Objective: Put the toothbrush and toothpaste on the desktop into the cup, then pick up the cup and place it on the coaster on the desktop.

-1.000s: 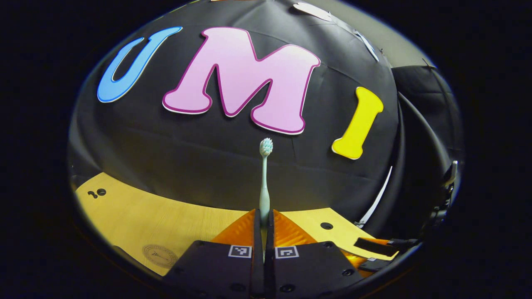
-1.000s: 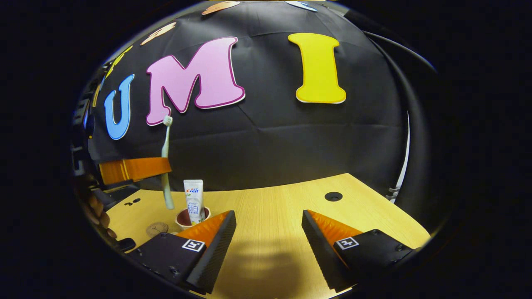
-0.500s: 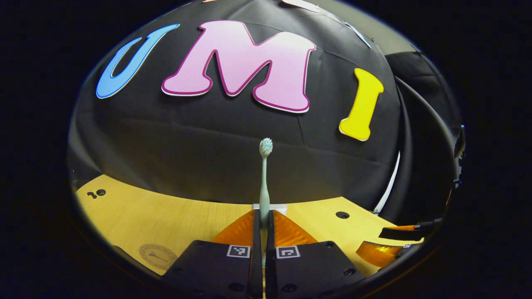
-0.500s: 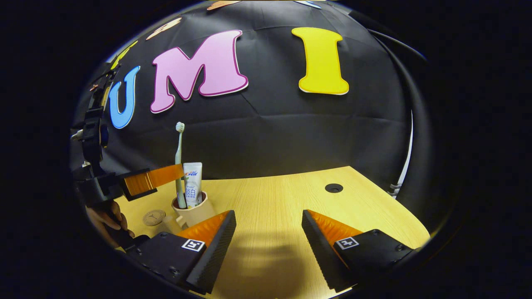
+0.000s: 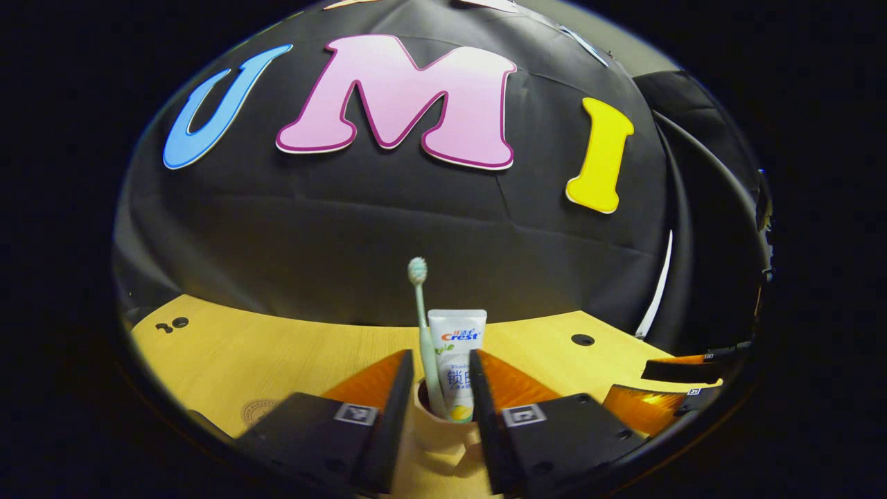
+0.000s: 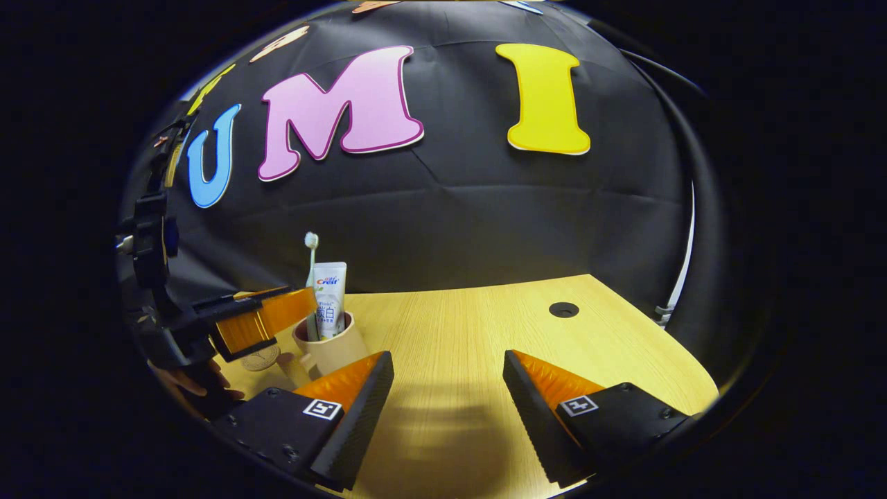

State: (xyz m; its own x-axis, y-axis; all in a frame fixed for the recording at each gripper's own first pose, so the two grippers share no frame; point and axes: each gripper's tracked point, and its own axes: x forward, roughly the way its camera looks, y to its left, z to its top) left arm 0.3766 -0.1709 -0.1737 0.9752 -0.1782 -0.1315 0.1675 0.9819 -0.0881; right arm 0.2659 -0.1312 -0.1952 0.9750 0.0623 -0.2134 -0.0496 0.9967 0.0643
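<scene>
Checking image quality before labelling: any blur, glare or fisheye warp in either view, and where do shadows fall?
Left gripper view: sharp; toothbrush and toothpaste crisp in the cup; desktop edge bows from fisheye. Right gripper view: also sharp; soft shadow on the desktop between the right gripper fingers; no strong glare.

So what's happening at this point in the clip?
A person is working with two handheld grippers at a light wooden desktop. The pale green toothbrush and the white toothpaste tube both stand in the beige cup. The left gripper is open, its fingers on either side of the cup's mouth. The right gripper hangs open above bare desktop. The round brown coaster lies beside the cup; the cup is not on it yet.
</scene>
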